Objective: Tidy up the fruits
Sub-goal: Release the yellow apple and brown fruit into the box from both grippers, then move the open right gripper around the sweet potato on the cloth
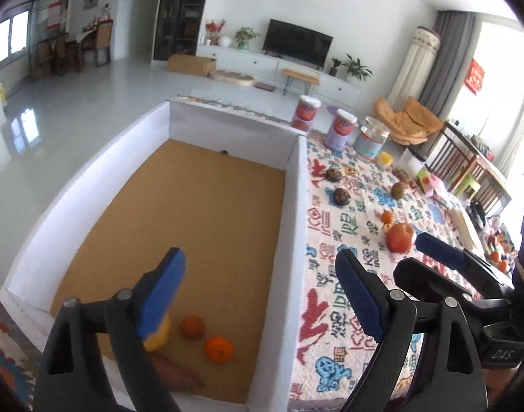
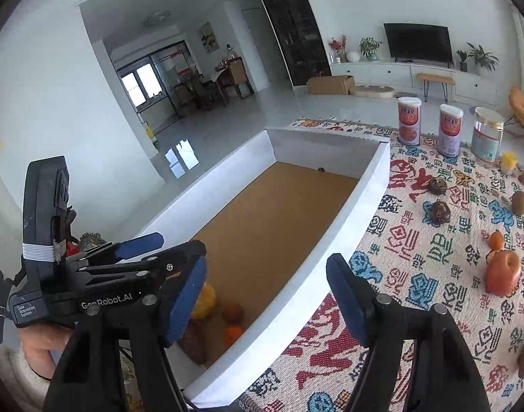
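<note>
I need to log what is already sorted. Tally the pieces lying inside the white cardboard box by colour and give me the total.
Inside the white cardboard box:
yellow round fruit: 1
dull reddish-brown round fruit: 1
bright orange tangerine: 1
brown elongated sweet potato: 1
Total: 4

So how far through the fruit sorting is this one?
Partly done. The white box already holds an orange, a brownish fruit, a yellow fruit and a sweet potato. The left tool and right tool are open and empty. The apple, tangerine, kiwi and two dark fruits remain on the cloth.
</note>
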{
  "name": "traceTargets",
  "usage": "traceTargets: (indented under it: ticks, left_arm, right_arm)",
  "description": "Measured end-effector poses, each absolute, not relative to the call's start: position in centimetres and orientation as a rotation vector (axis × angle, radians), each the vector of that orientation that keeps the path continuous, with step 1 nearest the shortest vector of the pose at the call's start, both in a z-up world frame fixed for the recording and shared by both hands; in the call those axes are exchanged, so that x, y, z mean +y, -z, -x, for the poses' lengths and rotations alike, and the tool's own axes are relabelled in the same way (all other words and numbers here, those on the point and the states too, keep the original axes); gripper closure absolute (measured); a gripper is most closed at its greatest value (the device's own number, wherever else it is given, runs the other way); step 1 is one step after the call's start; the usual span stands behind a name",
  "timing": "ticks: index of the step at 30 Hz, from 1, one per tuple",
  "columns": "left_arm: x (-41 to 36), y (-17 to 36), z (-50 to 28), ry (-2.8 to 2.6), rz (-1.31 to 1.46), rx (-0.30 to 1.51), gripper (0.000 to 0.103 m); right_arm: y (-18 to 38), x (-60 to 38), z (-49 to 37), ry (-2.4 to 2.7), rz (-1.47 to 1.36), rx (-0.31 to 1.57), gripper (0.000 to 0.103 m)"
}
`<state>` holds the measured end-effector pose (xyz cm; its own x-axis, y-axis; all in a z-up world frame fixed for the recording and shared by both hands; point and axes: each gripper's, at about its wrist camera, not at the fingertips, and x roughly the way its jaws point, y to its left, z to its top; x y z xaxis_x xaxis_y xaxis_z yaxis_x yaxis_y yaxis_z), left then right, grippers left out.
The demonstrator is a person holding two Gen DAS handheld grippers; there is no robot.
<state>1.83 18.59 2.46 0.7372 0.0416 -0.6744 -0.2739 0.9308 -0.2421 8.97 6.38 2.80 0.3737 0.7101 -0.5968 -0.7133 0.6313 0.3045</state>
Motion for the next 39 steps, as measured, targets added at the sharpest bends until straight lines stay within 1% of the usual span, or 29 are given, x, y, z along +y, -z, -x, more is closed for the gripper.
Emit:
traceTargets:
  ticks: [1, 3, 4, 6, 9, 11, 13, 16, 18, 20, 21, 22, 28, 30, 35, 39]
  left_arm:
    - [16.7, -2.4, -2.3, -0.137, 0.324, 0.724, 0.011]
    - [13.0, -1.6, -3.6, -0.063, 0.286, 0.737, 0.01]
    - [11.1, -0.7, -4.5, -0.002, 0.28, 0.766, 0.01]
    - [7.7, 1.0, -6.1, 0.052, 0.259, 0.817, 0.01]
    - [3.0, 4.1, -8.2, 0.061, 0.177, 0.829, 0.01]
    - [1.1, 6.5, -9.8, 0.051, 0.115, 0.844, 0.01]
    - [0.1, 8.6, -11.4, 0.041, 0.073, 0.858, 0.01]
    - [0.0, 10.7, -13.5, 0.024, 0.056, 0.867, 0.01]
    - [0.4, 11.7, -15.0, 0.017, 0.063, 0.862, 0.01]
    - [0.7, 12.7, -16.3, 0.004, 0.064, 0.879, 0.01]
    - [0.8, 13.3, -16.9, 0.004, 0.065, 0.897, 0.01]
    - [0.8, 13.7, -17.3, -0.001, 0.064, 0.909, 0.01]
    - [-0.3, 14.0, -17.7, -0.004, 0.013, 0.927, 0.004]
    - [-0.3, 14.1, -17.8, -0.005, 0.01, 0.928, 0.004]
    - [-0.3, 14.2, -17.9, -0.005, 0.01, 0.928, 0.003]
    - [-0.3, 14.2, -17.9, -0.006, 0.01, 0.928, 0.003]
  right_arm:
    - [-2.5, 4.3, -9.2, -0.864, -0.008, 0.739, 0.013]
    - [-0.9, -0.1, -9.7, -0.755, -0.042, 0.732, 0.006]
    - [0.3, -2.7, -10.1, -0.68, -0.07, 0.747, 0.004]
    - [3.5, -7.3, -11.1, -0.487, -0.077, 0.819, 0.004]
    - [7.6, -14.4, -11.6, -0.327, -0.207, 0.901, 0.005]
    - [10.1, -16.6, -12.0, -0.24, -0.181, 0.996, 0.005]
    - [11.9, -18.4, -11.2, -0.13, -0.148, 1.041, 0.007]
    - [12.6, -21.4, -11.6, 0.042, -0.214, 1.056, 0.007]
    - [12.5, -21.6, -12.7, 0.048, -0.144, 1.059, 0.007]
    - [13.5, -20.9, -14.5, 0.01, -0.061, 1.111, 0.007]
    - [13.7, -20.5, -15.1, -0.001, -0.022, 1.106, 0.001]
    - [13.8, -20.0, -15.7, -0.027, -0.001, 1.083, 0.001]
    - [14.0, -19.6, -17.9, -0.084, 0.027, 0.959, 0.0]
    - [14.0, -19.6, -18.7, -0.113, 0.035, 0.958, 0.0]
    - [14.2, -17.9, -21.6, -0.3, 0.155, 0.953, 0.0]
    - [14.3, -17.3, -24.6, -0.369, 0.182, 0.948, 0.0]
